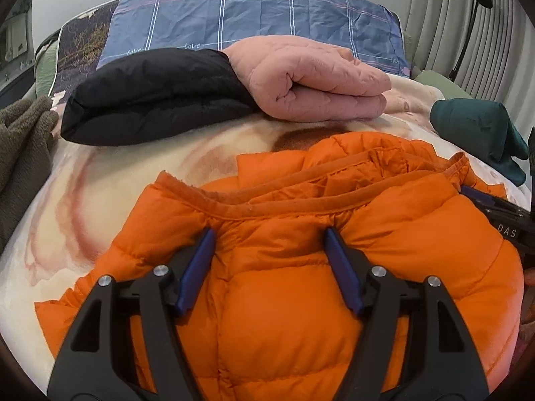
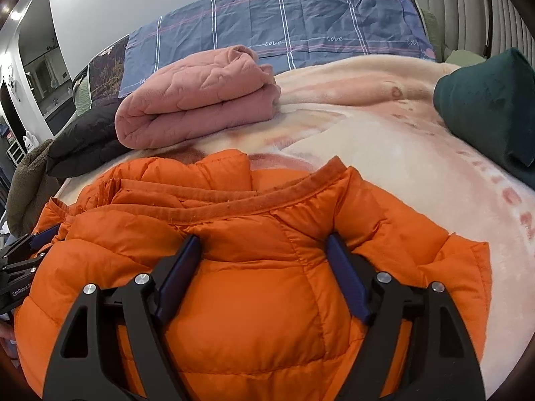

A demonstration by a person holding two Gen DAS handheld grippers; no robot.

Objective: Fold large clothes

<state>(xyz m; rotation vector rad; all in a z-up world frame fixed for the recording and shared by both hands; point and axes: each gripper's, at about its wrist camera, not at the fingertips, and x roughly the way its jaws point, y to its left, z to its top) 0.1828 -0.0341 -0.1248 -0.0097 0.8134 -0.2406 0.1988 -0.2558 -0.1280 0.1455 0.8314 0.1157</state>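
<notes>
The orange down jacket (image 1: pixel 284 300) lies folded on the near part of the bed, on the cream blanket (image 1: pixel 110 193), its ribbed hem edge turned toward the far side. It looks light, puffy and slick-shelled, likely to spring back and slide, so the firmer banded edge or a stitched seam seems the better hold. The left gripper (image 1: pixel 269 234) and right gripper (image 2: pixel 264 240) tilt steeply down side by side, fingers spread wide with a padded bulge between them; whether the pads press it is hard to judge, probably not. Beyond, toward the headboard edge, rest a folded pink quilted garment (image 1: pixel 317 83) and a black jacket (image 1: pixel 150 100).
</notes>
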